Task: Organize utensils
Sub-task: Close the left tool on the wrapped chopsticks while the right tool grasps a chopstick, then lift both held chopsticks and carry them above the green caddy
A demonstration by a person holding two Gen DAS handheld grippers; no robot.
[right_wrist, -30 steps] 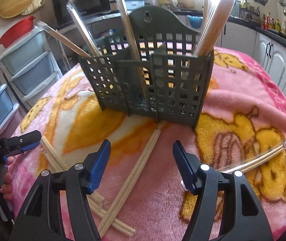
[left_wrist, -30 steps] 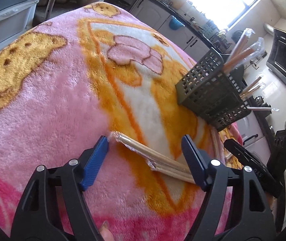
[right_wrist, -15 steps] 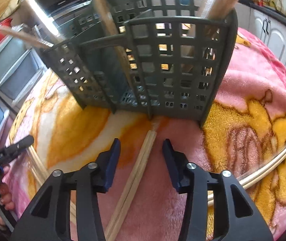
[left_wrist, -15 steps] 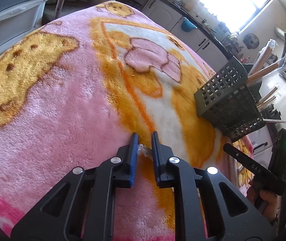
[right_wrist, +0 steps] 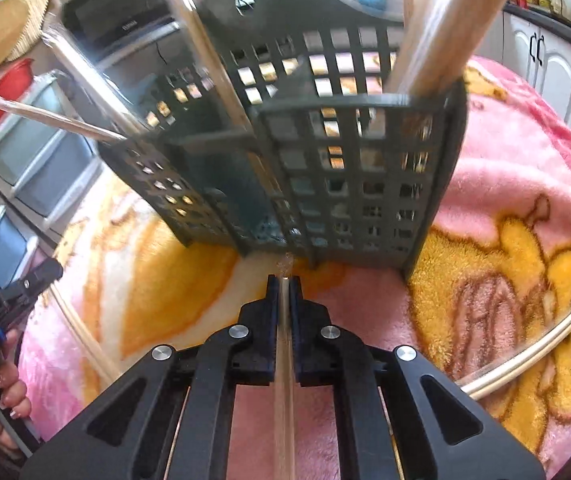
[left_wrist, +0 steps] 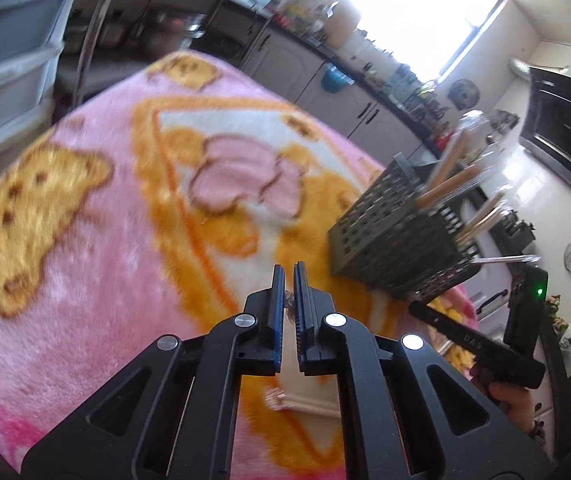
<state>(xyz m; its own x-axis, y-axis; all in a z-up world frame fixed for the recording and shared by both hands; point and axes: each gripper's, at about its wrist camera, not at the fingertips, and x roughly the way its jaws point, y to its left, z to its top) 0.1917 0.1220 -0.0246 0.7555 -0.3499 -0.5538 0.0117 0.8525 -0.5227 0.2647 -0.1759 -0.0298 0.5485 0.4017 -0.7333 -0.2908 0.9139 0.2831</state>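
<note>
Caddy [right_wrist: 325, 168] just ahead, right hand-held gripper [right_wrist: 284, 292] clamping chopsticks [right_wrist: 284, 360], left hand-held gripper [left_wrist: 289, 292] pinching a wrapper [left_wrist: 288, 305].

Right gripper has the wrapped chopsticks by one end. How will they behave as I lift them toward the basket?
The chopsticks look stiff, so they should lift without drooping. Held near one end in the right gripper, they may pivot. Their glossy wrapper may slip. The basket looks light, so bumping it might tip it.
</note>
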